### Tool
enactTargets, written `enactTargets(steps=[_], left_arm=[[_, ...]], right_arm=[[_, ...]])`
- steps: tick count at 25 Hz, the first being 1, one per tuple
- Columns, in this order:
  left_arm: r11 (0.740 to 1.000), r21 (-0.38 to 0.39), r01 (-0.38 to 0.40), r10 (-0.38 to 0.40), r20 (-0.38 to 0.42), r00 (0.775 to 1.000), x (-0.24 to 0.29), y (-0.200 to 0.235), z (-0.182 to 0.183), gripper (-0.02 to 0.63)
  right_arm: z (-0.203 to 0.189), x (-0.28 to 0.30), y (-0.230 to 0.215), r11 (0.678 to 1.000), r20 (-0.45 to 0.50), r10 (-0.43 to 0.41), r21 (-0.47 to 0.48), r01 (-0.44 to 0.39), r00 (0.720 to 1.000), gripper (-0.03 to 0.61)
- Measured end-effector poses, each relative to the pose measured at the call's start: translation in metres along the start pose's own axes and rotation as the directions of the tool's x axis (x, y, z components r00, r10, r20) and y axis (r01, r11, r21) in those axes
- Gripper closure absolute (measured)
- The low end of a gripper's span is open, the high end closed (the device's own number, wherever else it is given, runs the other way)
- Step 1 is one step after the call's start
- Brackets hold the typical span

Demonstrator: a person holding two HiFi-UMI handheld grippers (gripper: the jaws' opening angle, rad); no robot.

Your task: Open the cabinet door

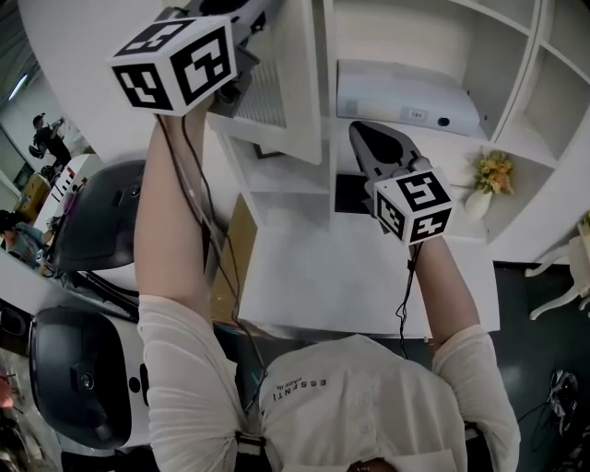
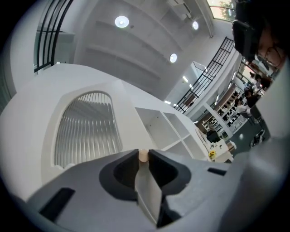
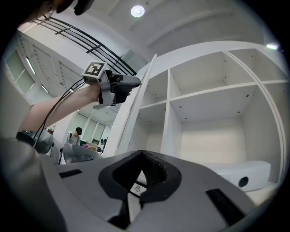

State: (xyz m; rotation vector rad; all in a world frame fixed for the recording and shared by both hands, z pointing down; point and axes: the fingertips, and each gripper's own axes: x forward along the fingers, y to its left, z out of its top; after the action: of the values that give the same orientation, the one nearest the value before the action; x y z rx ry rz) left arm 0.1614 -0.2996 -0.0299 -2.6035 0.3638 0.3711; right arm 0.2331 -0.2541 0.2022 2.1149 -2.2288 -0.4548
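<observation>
The white cabinet door point(image 1: 293, 92) with a ribbed glass panel point(image 2: 86, 131) stands swung out from the shelf unit. My left gripper point(image 1: 251, 20) is raised at the door's free edge. In the left gripper view, the left gripper point(image 2: 143, 152) is shut on that edge, with a small wooden knob point(image 2: 143, 156) showing between its tips. The right gripper view shows the left gripper point(image 3: 136, 83) on the door point(image 3: 129, 118) from the side. My right gripper point(image 1: 365, 135) hangs in front of the open shelves; there, the right gripper point(image 3: 141, 153) is shut and holds nothing.
A white box-shaped device point(image 1: 406, 97) lies on the lower shelf behind the right gripper. A vase of yellow flowers point(image 1: 489, 180) stands at the right. A white desk top point(image 1: 323, 277) lies below. Dark rounded seats point(image 1: 92, 221) are at the left.
</observation>
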Motion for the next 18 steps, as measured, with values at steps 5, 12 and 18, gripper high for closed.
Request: enactTargets(steps=[5,12,18], left_arm=[[0.999,-0.033,0.013,-0.013,0.007,1.0,-0.026,0.002,0.012,0.541],[0.996,-0.081,0.04,-0.038,0.018,0.999,-0.061,0.007,0.022,0.541],[0.984,-0.153,0.091,-0.085,0.043,0.995,-0.092,0.016,0.026,0.54]], right_arm=[[0.013,0.001,0.025,0.999,0.021,0.039,-0.02,-0.038,0.999,0.565],[0.021,0.011,0.047,0.996,0.044,0.094,-0.015,-0.093,0.995,0.565],[0.019,0.03,0.078,0.986,0.059,0.165,-0.004,-0.165,0.984,0.565]])
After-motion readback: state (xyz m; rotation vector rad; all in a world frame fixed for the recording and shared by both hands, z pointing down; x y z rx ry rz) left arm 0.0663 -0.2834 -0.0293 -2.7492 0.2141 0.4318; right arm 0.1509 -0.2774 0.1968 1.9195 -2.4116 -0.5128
